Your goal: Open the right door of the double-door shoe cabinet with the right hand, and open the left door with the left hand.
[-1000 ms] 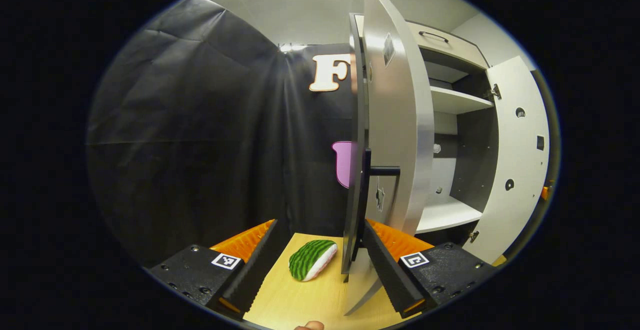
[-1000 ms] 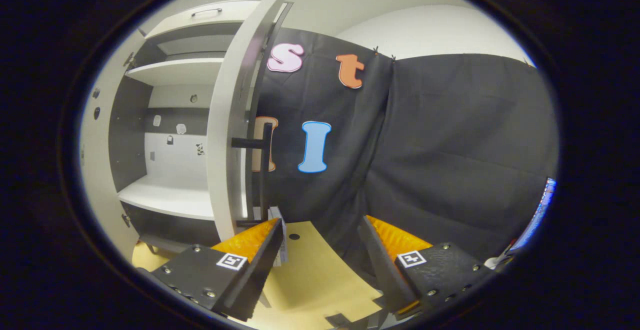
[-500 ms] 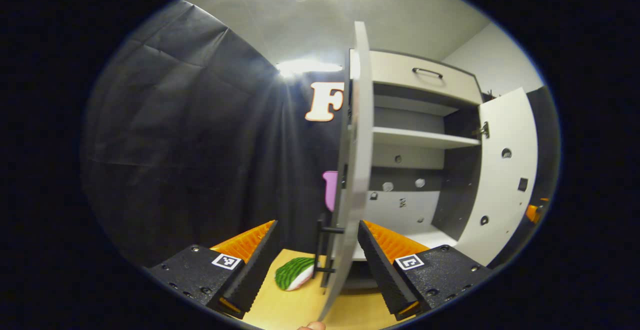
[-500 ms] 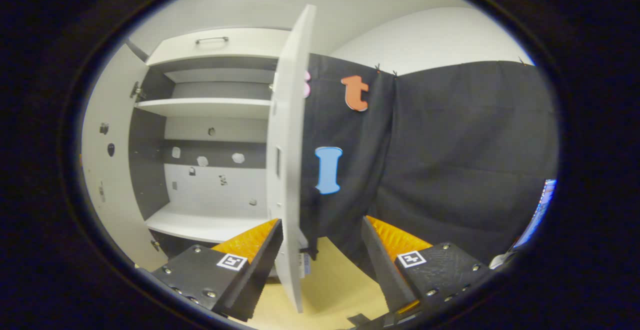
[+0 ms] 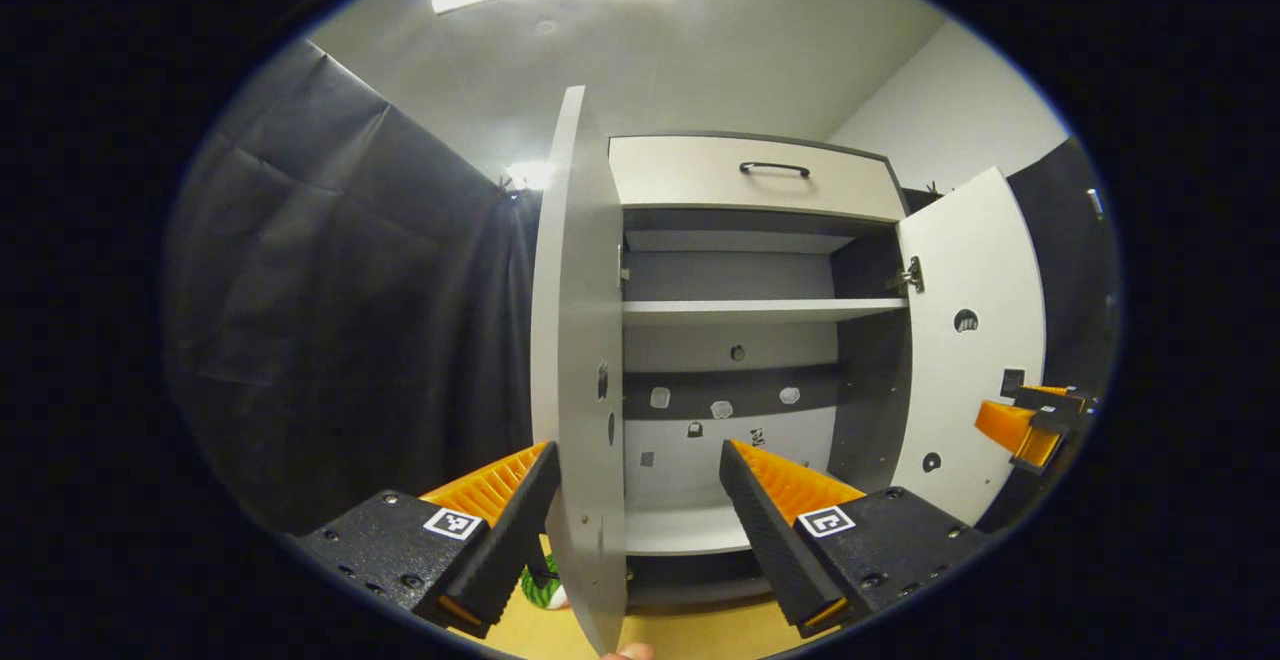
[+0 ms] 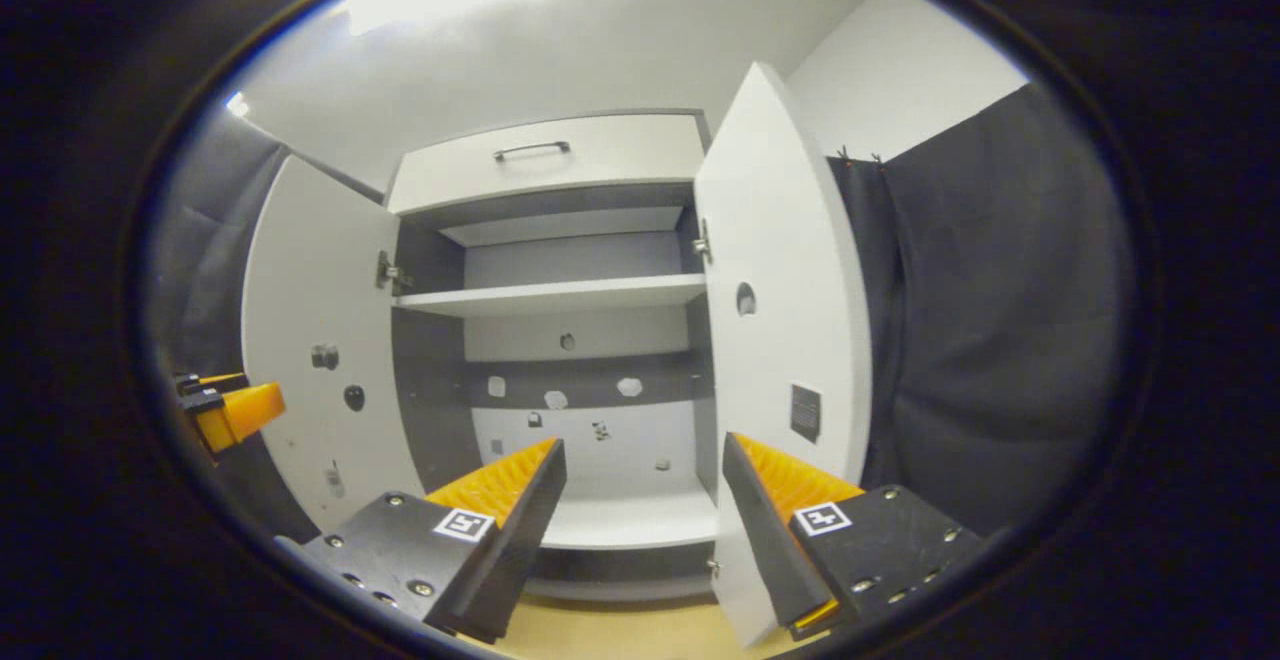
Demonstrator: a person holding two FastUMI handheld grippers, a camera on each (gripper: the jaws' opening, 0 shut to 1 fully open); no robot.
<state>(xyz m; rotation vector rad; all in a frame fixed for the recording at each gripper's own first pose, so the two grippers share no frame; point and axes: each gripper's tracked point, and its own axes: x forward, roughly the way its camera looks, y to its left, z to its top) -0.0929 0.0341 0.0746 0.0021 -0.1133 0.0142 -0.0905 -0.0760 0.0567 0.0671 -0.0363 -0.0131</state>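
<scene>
Both claws apart, gripping nothing (left door [image 5: 575, 360] edge between left claw [image 5: 635, 505] fingers); right door [image 6: 780, 310] open.

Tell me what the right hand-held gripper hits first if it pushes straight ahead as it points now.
Probably the cabinet's back panel above the lower shelf: the right hand-held gripper aims into the open cabinet, with the right door just beside its path. Depth is unclear.

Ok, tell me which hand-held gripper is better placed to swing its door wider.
Left, probably. The left door stands edge-on between the left hand-held gripper's open fingers, ready to nudge. The right door stands wide open, off to the side of the right hand-held gripper.
</scene>
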